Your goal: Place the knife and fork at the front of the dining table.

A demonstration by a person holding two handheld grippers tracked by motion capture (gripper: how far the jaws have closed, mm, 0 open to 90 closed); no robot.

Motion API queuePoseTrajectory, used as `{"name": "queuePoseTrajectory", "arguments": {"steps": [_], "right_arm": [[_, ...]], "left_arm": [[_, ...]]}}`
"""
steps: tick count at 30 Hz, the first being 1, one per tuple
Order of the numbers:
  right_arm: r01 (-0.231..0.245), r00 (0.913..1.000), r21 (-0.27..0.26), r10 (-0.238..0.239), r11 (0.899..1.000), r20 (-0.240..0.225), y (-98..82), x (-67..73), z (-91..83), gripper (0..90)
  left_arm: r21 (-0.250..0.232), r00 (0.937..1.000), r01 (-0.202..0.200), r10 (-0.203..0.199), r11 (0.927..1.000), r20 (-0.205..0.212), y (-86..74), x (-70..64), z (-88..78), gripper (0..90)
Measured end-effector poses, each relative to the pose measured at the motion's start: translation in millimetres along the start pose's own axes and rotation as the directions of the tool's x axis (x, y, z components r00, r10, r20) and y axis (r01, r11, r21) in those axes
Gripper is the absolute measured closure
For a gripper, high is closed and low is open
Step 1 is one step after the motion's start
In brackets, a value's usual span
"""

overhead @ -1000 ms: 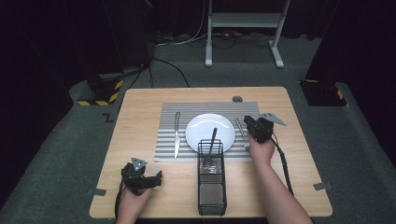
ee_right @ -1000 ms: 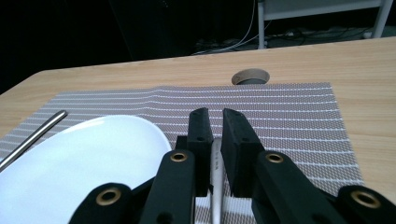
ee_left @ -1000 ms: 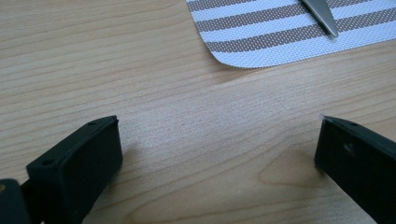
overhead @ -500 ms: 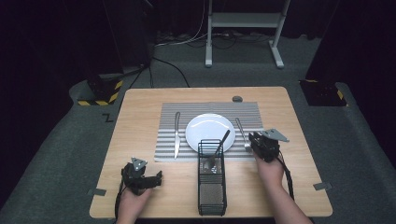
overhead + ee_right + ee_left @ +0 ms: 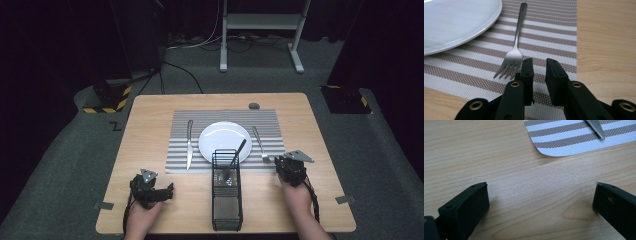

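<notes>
A fork [image 5: 260, 142] [image 5: 516, 45] lies on the striped placemat [image 5: 225, 116] [image 5: 549, 30], to the right of the white plate [image 5: 225, 141] [image 5: 454, 22]. My right gripper [image 5: 278, 162] [image 5: 539, 61] hovers low just behind the fork's tines. Its jaws have just been opening a little and stand open by a narrow gap with nothing between them. A knife [image 5: 189, 145] [image 5: 595, 127] lies left of the plate. My left gripper [image 5: 169, 190] [image 5: 540, 187] rests open on bare wood near the placemat's front left corner [image 5: 574, 137].
A black wire caddy [image 5: 226, 200] stands at the table's front middle, between my hands, with a spoon [image 5: 235, 157] leaning in it. A small dark object [image 5: 254, 105] lies beyond the placemat. The wooden table [image 5: 150, 125] is surrounded by dark floor.
My right gripper has drawn back from beside the plate toward the near right of the placemat, with the fork lying on the mat ahead of it. The left gripper has stayed put.
</notes>
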State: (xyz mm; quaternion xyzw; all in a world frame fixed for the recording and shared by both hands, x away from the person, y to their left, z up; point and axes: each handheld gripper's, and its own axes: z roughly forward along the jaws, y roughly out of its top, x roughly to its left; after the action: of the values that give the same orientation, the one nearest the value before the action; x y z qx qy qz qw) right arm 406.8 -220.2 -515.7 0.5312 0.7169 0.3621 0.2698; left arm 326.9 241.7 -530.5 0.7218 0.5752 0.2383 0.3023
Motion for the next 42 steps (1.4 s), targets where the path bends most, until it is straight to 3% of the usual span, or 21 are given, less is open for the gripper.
{"name": "queuePoseTrajectory", "arguments": {"steps": [11, 17, 20, 23, 24, 25, 26, 28, 29, 31, 32, 33, 34, 35, 36, 38, 42], "right_arm": [[0.031, 0.998, -0.003, -0.031, 1.0, -0.055, -6.2, 23.2, -0.9, 76.2], [0.032, 0.9982, -0.013, -0.033, 0.999, -0.05, -7.2, 25.7, -2.7, 75.0], [0.019, 0.9988, -0.055, -0.022, 0.998, -0.044, -6.4, 23.8, -7.8, 72.0], [0.01, 0.9983, -0.139, -0.018, 0.99, -0.055, -3.0, 25.3, -20.3, 67.0], [0.01, 0.9983, -0.139, -0.018, 0.99, -0.055, -3.0, 25.3, -20.3, 67.0], [0.007, 0.998, -0.162, -0.017, 0.987, -0.06, -2.1, 26.6, -23.7, 66.3], [0.003, 0.9976, -0.214, -0.018, 0.977, -0.067, 0.0, 29.5, -31.6, 64.1], [-0.001, 0.9972, -0.234, -0.017, 0.972, -0.073, 0.7, 30.4, -34.4, 63.3], [-0.019, 0.9955, -0.285, -0.008, 0.958, -0.095, 3.1, 33.2, -43.2, 61.2], [-0.026, 0.9948, -0.301, -0.005, 0.953, -0.102, 4.1, 34.3, -46.2, 60.6], [-0.032, 0.9932, -0.343, -0.009, 0.939, -0.116, 6.8, 37.8, -54.4, 59.7], [-0.032, 0.9932, -0.343, -0.009, 0.939, -0.116, 6.8, 37.8, -54.4, 59.7], [-0.036, 0.9927, -0.363, -0.009, 0.931, -0.12, 8.3, 39.6, -58.5, 59.1], [-0.048, 0.9905, -0.405, -0.009, 0.913, -0.137, 12.2, 43.3, -67.2, 58.2], [-0.048, 0.9905, -0.405, -0.009, 0.913, -0.137, 12.2, 43.3, -67.2, 58.2], [-0.065, 0.9867, -0.437, -0.008, 0.897, -0.162, 16.3, 46.5, -74.3, 58.0], [-0.076, 0.9794, -0.477, -0.024, 0.875, -0.2, 25.9, 55.6, -84.8, 57.0]], "left_arm": [[0.0, 1.0, 0.0, 0.0, 1.0, 0.001, 0.0, 0.1, 0.0, 0.6], [0.0, 1.0, 0.0, 0.0, 1.0, 0.001, 0.0, 0.1, 0.0, 0.6], [0.0, 1.0, -0.001, 0.001, 1.0, 0.001, 0.0, 0.1, 0.1, 0.6], [0.0, 1.0, -0.001, 0.001, 1.0, 0.001, 0.1, 0.0, 0.1, 0.6], [0.0, 1.0, -0.002, 0.002, 1.0, 0.001, 0.1, 0.0, 0.1, 0.6], [0.0, 1.0, -0.002, 0.002, 1.0, 0.001, 0.1, 0.0, 0.1, 0.5], [0.0, 1.0, -0.002, 0.002, 1.0, 0.002, 0.0, -0.1, 0.2, 0.5], [0.0, 1.0, -0.002, 0.002, 1.0, 0.001, 0.1, -0.1, 0.2, 0.5], [0.0, 1.0, -0.002, 0.002, 1.0, 0.002, 0.1, -0.1, 0.2, 0.5], [0.0, 1.0, -0.002, 0.002, 1.0, 0.002, 0.1, -0.1, 0.3, 0.5], [0.001, 1.0, -0.002, 0.002, 1.0, 0.003, 0.2, -0.1, 0.2, 0.5], [0.001, 1.0, -0.002, 0.002, 1.0, 0.003, 0.2, -0.1, 0.2, 0.4], [0.001, 1.0, -0.002, 0.002, 1.0, 0.003, 0.2, -0.1, 0.2, 0.4], [0.001, 1.0, -0.003, 0.003, 1.0, 0.003, 0.2, 0.0, 0.2, 0.4], [0.001, 1.0, -0.003, 0.003, 1.0, 0.003, 0.2, 0.0, 0.2, 0.4], [0.0, 1.0, -0.003, 0.003, 1.0, 0.002, 0.2, -0.1, 0.4, 0.4], [0.0, 1.0, -0.004, 0.004, 1.0, 0.002, 0.3, -0.1, 0.4, 0.4]]}}
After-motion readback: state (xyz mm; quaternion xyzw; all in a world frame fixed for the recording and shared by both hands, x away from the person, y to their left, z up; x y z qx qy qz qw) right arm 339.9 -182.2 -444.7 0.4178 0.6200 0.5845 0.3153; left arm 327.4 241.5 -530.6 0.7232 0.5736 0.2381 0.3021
